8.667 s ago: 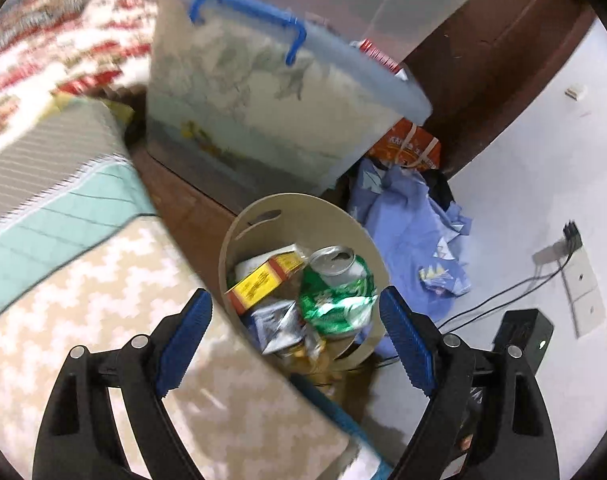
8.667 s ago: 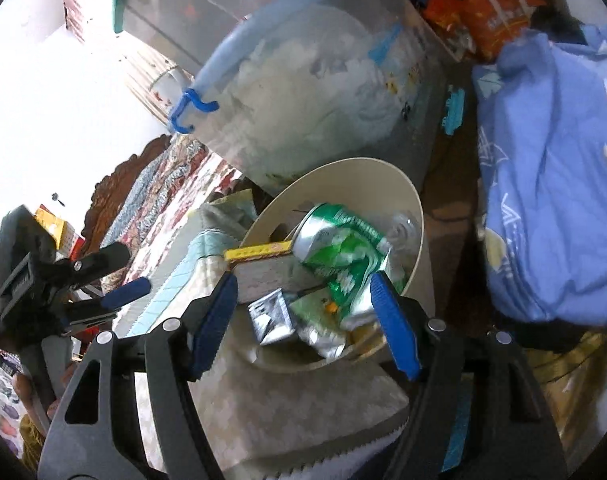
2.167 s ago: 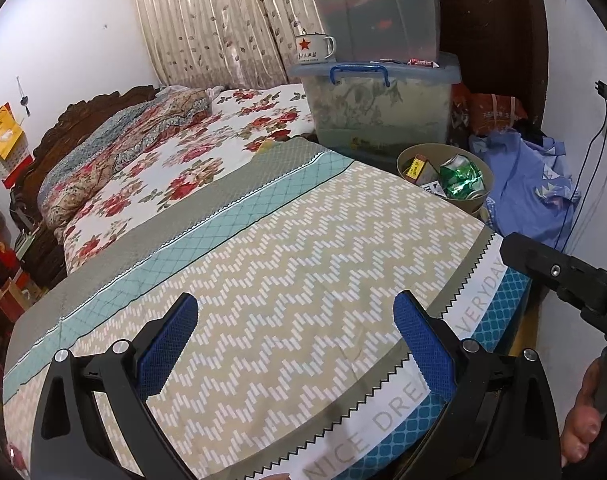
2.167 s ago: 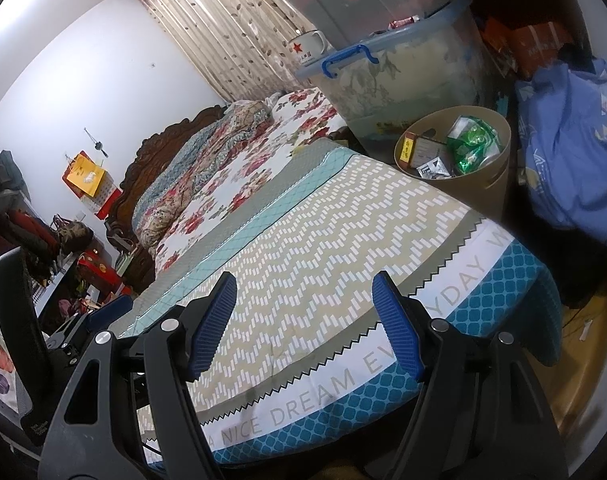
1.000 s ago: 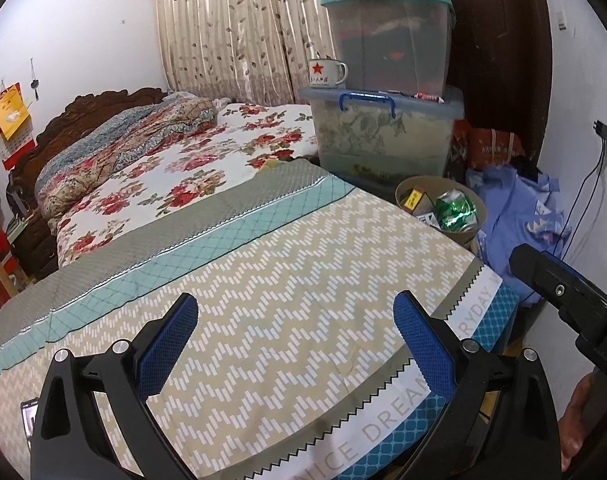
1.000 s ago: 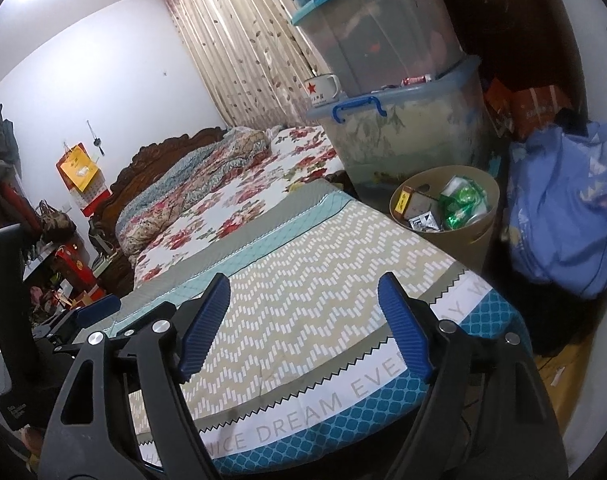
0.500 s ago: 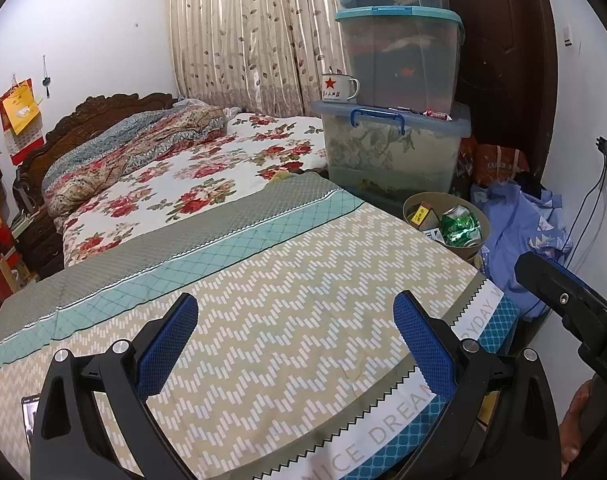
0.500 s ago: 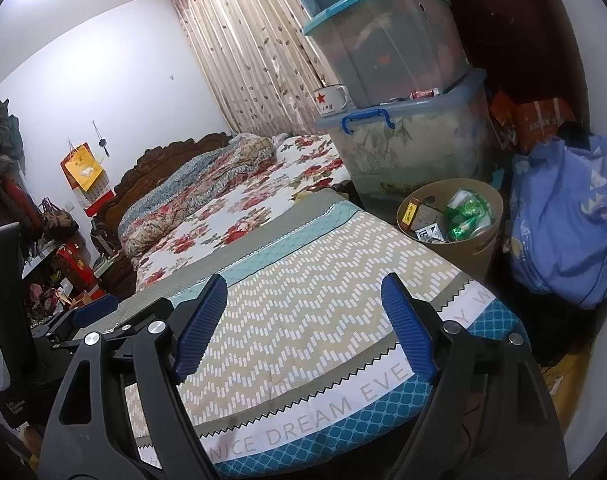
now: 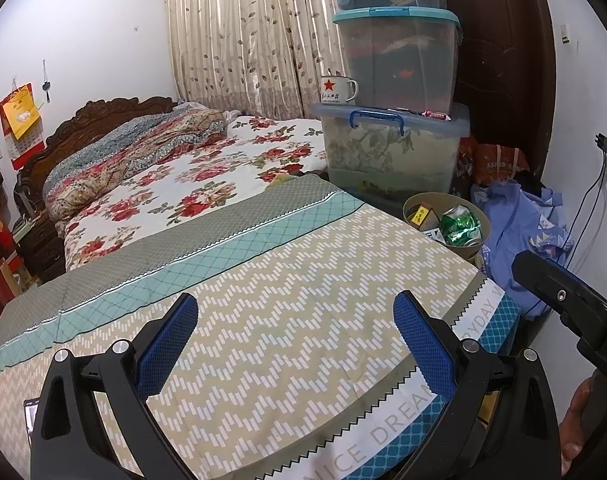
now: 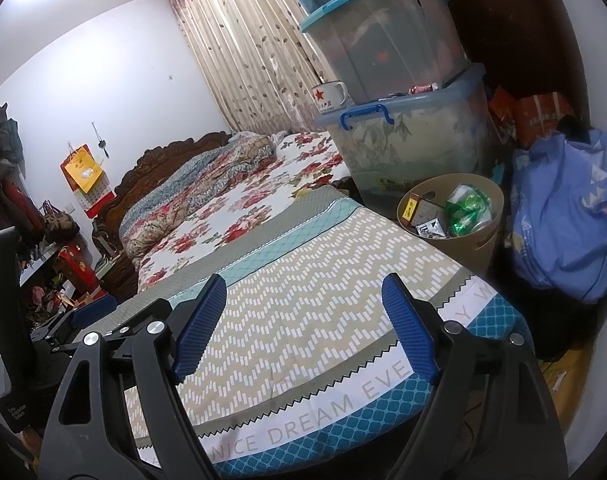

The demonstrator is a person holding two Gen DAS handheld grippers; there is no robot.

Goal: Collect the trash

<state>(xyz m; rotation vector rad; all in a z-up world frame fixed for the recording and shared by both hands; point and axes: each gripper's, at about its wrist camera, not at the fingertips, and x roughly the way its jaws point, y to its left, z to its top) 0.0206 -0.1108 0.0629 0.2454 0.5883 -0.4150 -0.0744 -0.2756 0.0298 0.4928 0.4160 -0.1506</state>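
A round tan trash bin (image 9: 473,250) stands on the floor at the far right corner of the bed; it also shows in the right wrist view (image 10: 483,240). It holds a crushed green can (image 9: 461,230) (image 10: 469,210), a yellow carton (image 9: 421,214) (image 10: 409,208) and silver wrappers (image 10: 431,228). My left gripper (image 9: 295,344) is open and empty, hovering over the near end of the bed. My right gripper (image 10: 303,320) is open and empty, also over the near end of the bed, far from the bin.
The bed (image 9: 263,304) with a zigzag cover fills the foreground. Stacked clear storage boxes (image 9: 395,144) with a star mug (image 9: 337,90) stand behind the bin. A blue clothes heap (image 10: 563,216) lies right of it. Cables hang on the right wall (image 9: 599,176).
Both grippers have pulled back and risen away from the bin, so the whole bed and room have come into view. Both stay open and empty.
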